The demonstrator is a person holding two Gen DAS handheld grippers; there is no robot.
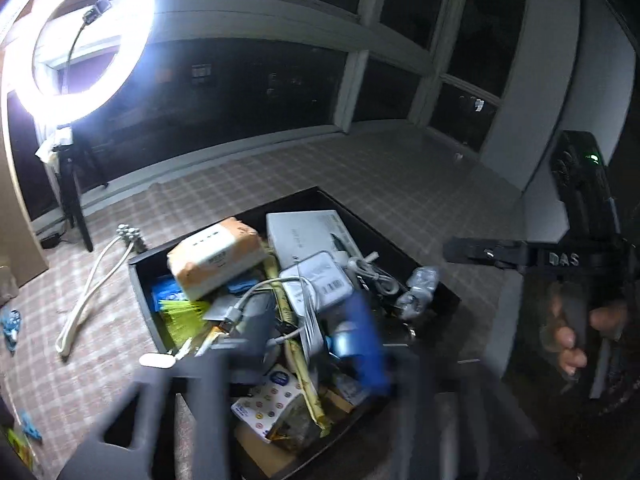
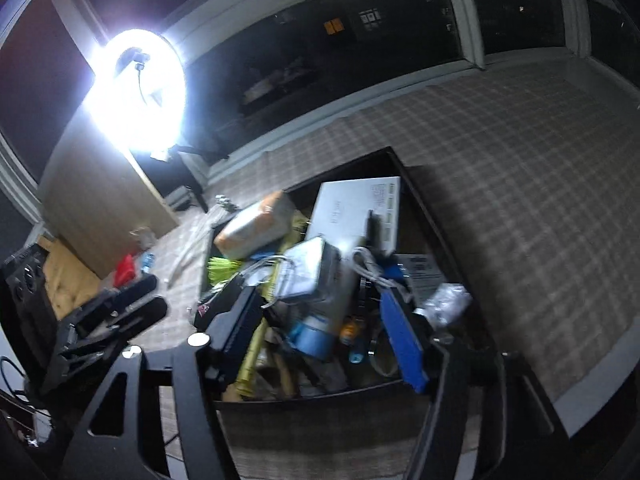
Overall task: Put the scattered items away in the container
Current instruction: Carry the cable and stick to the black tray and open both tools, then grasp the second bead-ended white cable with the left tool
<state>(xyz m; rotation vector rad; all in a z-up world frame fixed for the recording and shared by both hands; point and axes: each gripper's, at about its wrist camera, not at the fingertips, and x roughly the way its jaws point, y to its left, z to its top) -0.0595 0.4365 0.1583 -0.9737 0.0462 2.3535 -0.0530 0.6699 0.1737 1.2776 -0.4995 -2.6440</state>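
Checked carpet floor [image 1: 360,168], dark windows [image 1: 248,88] behind, ring light [image 1: 86,40] glaring upper left of both views. Black container [image 1: 138,280] sits centre frame, piled w/ a white box [image 1: 304,236], tissue pack [image 1: 216,260], cables. White hose [image 1: 86,292] lies on floor left of it. Left hand-held gripper [image 1: 304,344] and right hand-held gripper [image 2: 324,332] both hover over the container at lower centre, jaws released, nothing grasped.

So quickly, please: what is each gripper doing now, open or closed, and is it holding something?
Left gripper: open, holding nothing, above the box.
Right gripper: open, holding nothing, above the same box.
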